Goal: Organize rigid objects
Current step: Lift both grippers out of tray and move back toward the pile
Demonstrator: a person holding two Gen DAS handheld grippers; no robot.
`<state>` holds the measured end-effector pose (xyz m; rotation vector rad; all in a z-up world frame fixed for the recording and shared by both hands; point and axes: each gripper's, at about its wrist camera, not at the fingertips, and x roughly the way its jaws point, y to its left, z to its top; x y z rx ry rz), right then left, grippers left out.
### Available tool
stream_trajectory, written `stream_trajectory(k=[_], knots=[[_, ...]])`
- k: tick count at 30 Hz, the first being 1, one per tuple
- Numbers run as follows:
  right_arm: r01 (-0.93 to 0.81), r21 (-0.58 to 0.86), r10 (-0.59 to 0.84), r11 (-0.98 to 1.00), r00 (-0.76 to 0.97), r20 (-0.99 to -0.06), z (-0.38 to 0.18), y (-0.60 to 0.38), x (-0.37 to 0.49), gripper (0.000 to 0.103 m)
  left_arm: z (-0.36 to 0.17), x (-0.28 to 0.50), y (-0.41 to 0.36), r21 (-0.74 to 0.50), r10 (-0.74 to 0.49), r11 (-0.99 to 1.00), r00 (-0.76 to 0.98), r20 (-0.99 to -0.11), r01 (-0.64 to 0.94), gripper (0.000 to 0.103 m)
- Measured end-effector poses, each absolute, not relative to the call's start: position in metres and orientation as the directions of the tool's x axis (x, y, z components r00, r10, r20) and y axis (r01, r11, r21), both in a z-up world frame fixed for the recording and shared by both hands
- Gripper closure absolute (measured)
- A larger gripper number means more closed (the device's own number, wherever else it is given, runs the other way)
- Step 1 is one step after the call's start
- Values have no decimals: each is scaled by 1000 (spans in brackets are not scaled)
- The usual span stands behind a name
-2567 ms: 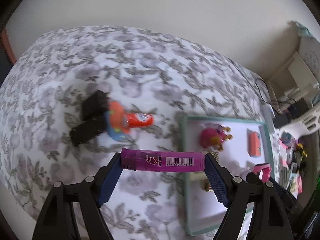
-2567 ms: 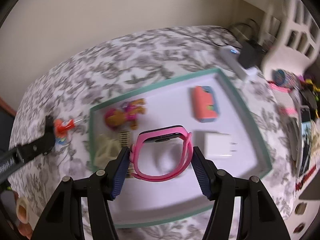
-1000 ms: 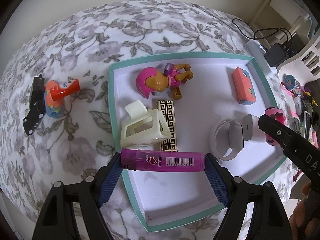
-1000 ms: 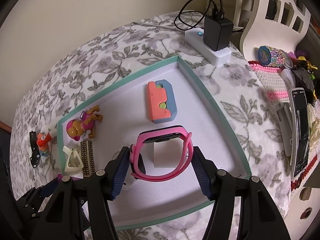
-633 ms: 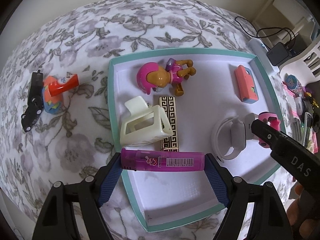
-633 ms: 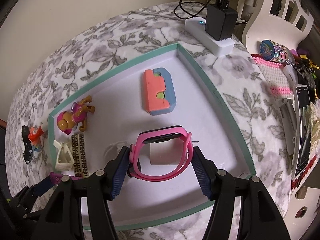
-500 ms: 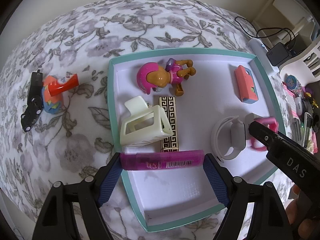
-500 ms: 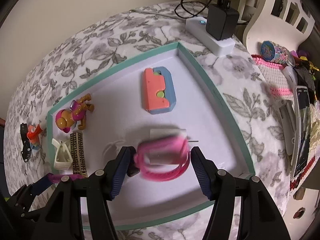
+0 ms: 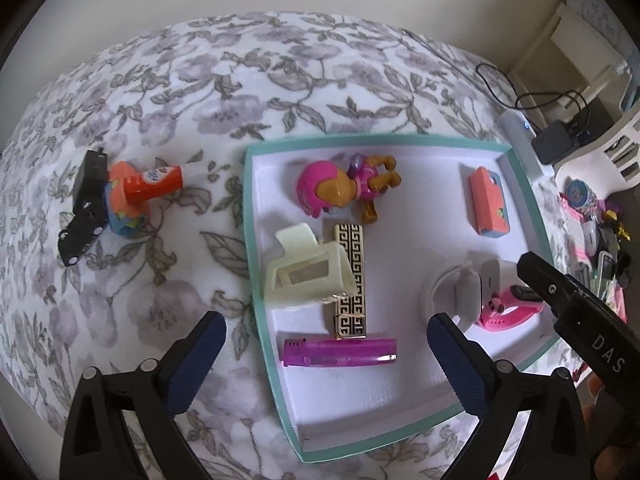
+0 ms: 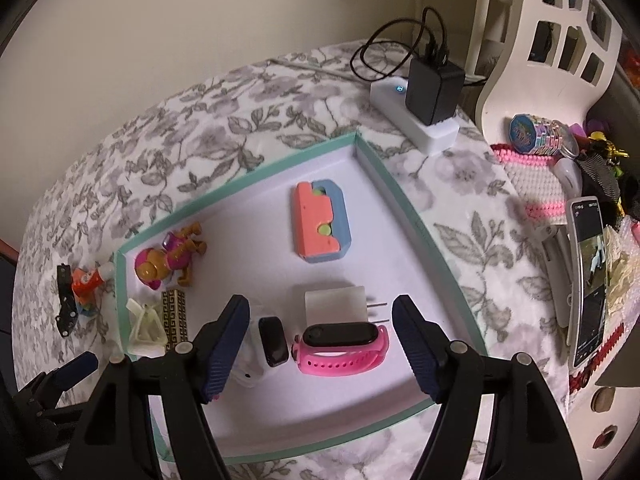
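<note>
Both loads have dropped into the tray (image 9: 256, 264): lighter (image 9: 340, 353) at its near-left corner, pink watch (image 10: 340, 346) beside the charger (image 10: 335, 305) (kept clear of neighbours). Left gripper (image 9: 326, 356) and right gripper (image 10: 320, 344) stand apart, empty.

wall (image 10: 200, 20): plain cream | floral bedspread (image 9: 280, 72) | white chair (image 10: 560, 60): right

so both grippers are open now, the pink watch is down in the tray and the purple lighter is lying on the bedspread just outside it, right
Not quite. The purple lighter lies inside the tray, near its front edge, below the patterned bar; the left wrist view shows it. The rest holds: the left gripper and right gripper are both open, and the pink watch is down in the tray.
</note>
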<state>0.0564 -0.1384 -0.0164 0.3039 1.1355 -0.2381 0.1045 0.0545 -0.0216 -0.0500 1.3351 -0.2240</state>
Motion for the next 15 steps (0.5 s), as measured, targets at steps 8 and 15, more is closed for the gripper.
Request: stream_trajectory(k=[8, 15], knots=[[339, 117, -39, 933, 421, -906, -11, -137, 55, 28, -2, 116, 88, -168, -171, 985, 296, -940, 38, 0], [304, 118, -20, 945, 416, -909, -17, -124, 61, 28, 9, 124, 137, -120, -76, 988, 363, -929, -101, 0]])
